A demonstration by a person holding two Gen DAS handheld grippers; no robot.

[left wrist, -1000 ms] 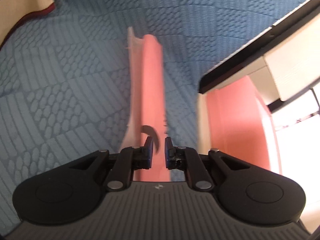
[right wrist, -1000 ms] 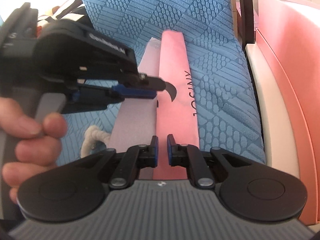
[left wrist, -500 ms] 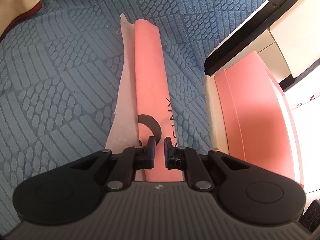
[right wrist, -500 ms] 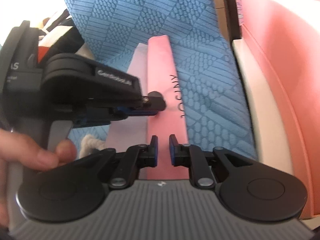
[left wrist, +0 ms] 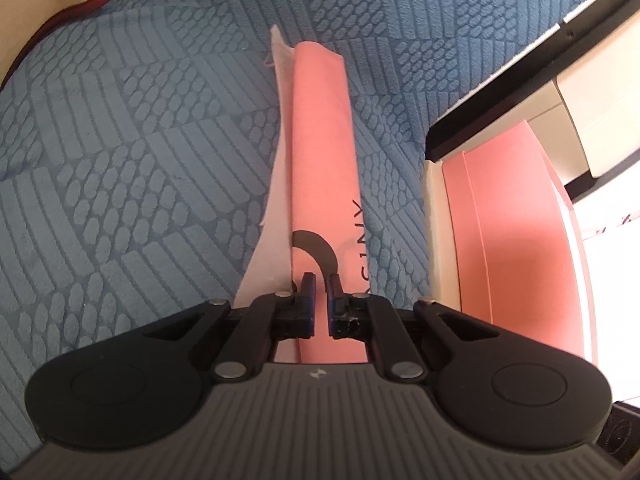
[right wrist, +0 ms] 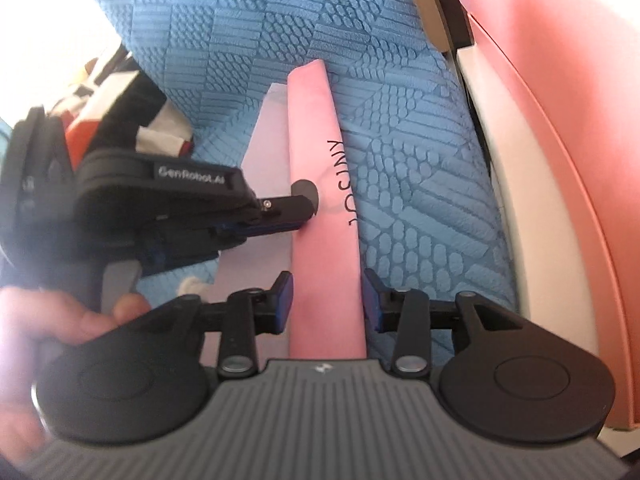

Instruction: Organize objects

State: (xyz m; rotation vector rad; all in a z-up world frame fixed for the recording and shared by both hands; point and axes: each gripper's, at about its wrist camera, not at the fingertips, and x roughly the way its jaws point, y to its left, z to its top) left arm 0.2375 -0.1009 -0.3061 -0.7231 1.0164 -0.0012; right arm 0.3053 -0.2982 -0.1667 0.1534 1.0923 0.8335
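Lay lengthwise on the blue textured bedspread [left wrist: 120, 168]: pink folded bag [left wrist: 322, 168]. Left gripper [left wrist: 321, 286] pinched nearly shut on its near end; right gripper [right wrist: 327, 300] opening astride it, pads clear. Best pressed flat, edges squared.

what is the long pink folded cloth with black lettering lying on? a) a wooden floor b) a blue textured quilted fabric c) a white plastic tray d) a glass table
b: the long pink folded cloth lies flat on the blue textured quilted fabric, which surrounds it in both views.
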